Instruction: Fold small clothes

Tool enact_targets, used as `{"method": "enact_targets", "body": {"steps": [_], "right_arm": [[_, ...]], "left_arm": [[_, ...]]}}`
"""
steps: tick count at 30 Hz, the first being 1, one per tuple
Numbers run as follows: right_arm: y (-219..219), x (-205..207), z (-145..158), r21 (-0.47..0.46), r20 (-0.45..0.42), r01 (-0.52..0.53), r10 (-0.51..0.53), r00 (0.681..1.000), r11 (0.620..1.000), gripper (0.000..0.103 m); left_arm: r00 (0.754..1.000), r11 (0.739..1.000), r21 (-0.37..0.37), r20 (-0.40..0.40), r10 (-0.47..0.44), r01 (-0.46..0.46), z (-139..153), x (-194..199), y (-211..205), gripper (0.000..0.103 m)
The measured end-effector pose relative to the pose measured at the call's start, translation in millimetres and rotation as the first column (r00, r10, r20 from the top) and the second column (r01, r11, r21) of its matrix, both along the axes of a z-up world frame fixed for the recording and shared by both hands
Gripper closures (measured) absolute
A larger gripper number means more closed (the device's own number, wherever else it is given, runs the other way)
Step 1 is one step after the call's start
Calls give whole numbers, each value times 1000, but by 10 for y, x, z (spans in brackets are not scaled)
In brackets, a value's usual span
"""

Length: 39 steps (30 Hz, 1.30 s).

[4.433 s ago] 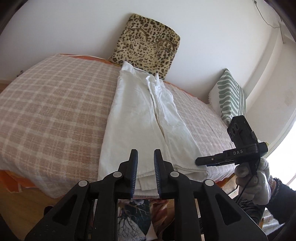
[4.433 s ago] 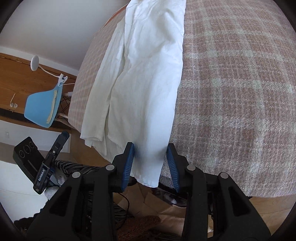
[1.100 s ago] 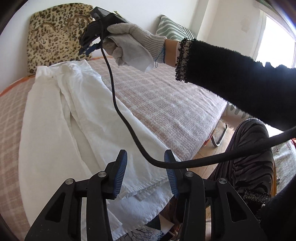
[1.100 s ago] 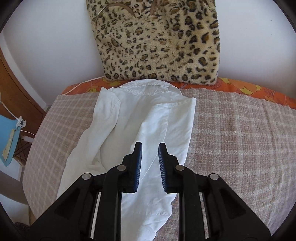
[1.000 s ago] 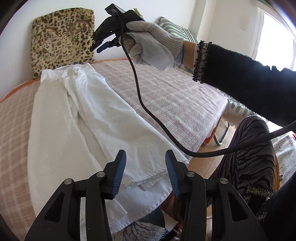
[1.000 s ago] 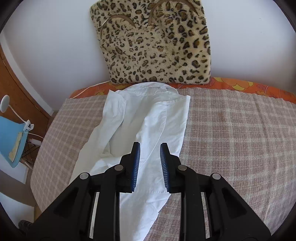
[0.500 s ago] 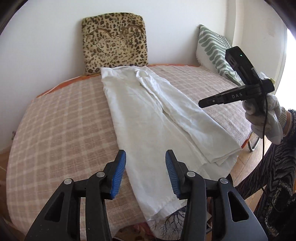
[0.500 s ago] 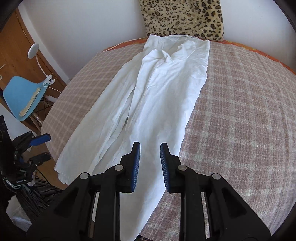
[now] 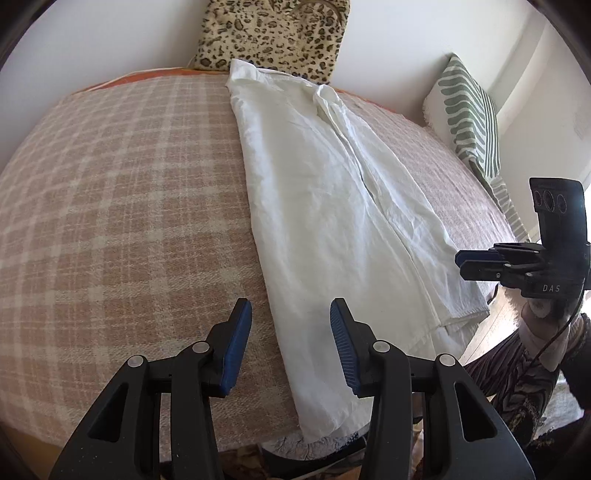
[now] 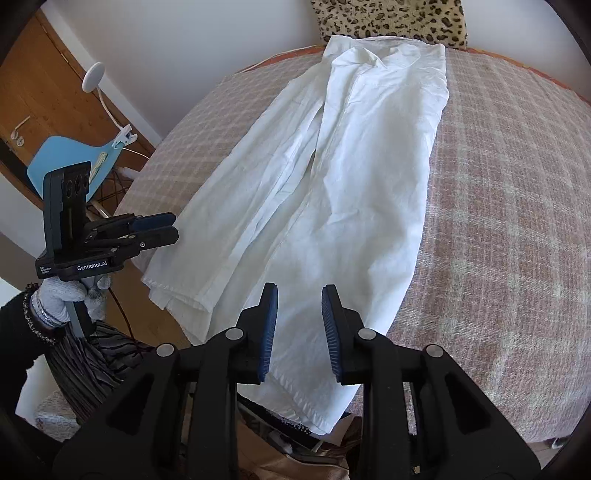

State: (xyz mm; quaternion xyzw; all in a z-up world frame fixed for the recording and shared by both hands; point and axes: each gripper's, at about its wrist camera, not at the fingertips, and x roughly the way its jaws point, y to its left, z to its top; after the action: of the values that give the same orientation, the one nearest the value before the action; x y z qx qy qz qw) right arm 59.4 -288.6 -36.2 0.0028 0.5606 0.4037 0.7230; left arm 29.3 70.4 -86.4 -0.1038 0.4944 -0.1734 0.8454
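A white shirt (image 9: 325, 206) lies lengthwise on the plaid bed, folded into a long narrow strip, collar at the far end by the leopard cushion. It also shows in the right wrist view (image 10: 351, 177). Its hem hangs over the bed's near edge. My left gripper (image 9: 290, 332) is open and empty, above the hem's left edge. My right gripper (image 10: 299, 325) is open and empty, above the hem's right part. Each gripper shows in the other's view, the right (image 9: 461, 260) and the left (image 10: 173, 229), both beside the bed's near edge.
The plaid blanket (image 9: 110, 221) covers the bed. A leopard cushion (image 9: 273, 33) leans on the wall at the far end. A green striped pillow (image 9: 469, 122) sits at the right. A blue chair (image 10: 66, 162) and clip lamp (image 10: 94, 79) stand left of the bed.
My right gripper pulled back from the collar end to the hem end and opened wider. My left gripper swung left over the hem's left edge. The shirt lies as before.
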Motion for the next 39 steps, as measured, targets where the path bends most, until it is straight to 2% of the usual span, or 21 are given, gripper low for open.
{"method": "enact_targets", "body": {"steps": [1, 2, 5, 8, 10, 12, 17, 22, 24, 26, 29, 33, 34, 35, 39], "right_arm": [[38, -53, 26, -4, 16, -11, 11, 1000, 1000, 53], [99, -84, 35, -6, 30, -28, 28, 999, 1000, 46], [310, -317, 16, -70, 101, -109, 116, 988, 992, 46], [462, -559, -25, -161, 184, -175, 203, 962, 971, 46], [518, -650, -64, -230, 230, -198, 250, 940, 953, 46], [491, -682, -103, -254, 244, -205, 268, 932, 945, 46], [352, -625, -84, -259, 242, -215, 279, 929, 942, 53], [369, -721, -67, -301, 245, -264, 342, 907, 916, 54], [360, -725, -80, -316, 245, -273, 356, 902, 908, 60], [335, -686, -84, -323, 244, -274, 359, 901, 906, 73], [331, -644, -75, -316, 236, -266, 347, 908, 911, 76], [400, -775, -85, -364, 299, -279, 395, 869, 889, 76], [400, -771, -77, -357, 298, -274, 387, 873, 893, 83], [395, -743, -72, -350, 291, -258, 366, 884, 901, 95], [308, -604, 70, -228, 240, -209, 263, 934, 951, 97]], "left_arm": [[1000, 1000, -18, -15, 3, -3, -25, -2, 3, 60], [1000, 1000, -28, -26, 6, -6, -42, -9, 2, 60], [1000, 1000, -27, -24, 4, -5, -32, -43, -16, 60], [1000, 1000, -18, -14, 2, -2, -15, -65, -7, 60], [1000, 1000, -16, -16, 3, -3, -24, -76, 8, 60], [1000, 1000, -18, -20, 6, -7, -41, -68, 30, 60], [1000, 1000, -17, -13, 2, -2, -28, -101, 30, 60], [1000, 1000, -27, -15, 4, -4, -24, -83, 32, 60], [1000, 1000, -25, -12, 6, -6, -14, -80, 26, 60], [1000, 1000, -26, -7, 5, -6, -1, -71, 26, 60], [1000, 1000, -28, -10, 5, -5, -5, -62, 17, 60], [1000, 1000, -21, -12, 1, -2, -19, -60, -4, 60], [1000, 1000, -24, -15, 2, -2, -24, -56, -3, 60], [1000, 1000, -28, -20, 3, -4, -32, -52, -1, 60], [1000, 999, -35, -25, 2, -3, -43, -50, -3, 60]]}}
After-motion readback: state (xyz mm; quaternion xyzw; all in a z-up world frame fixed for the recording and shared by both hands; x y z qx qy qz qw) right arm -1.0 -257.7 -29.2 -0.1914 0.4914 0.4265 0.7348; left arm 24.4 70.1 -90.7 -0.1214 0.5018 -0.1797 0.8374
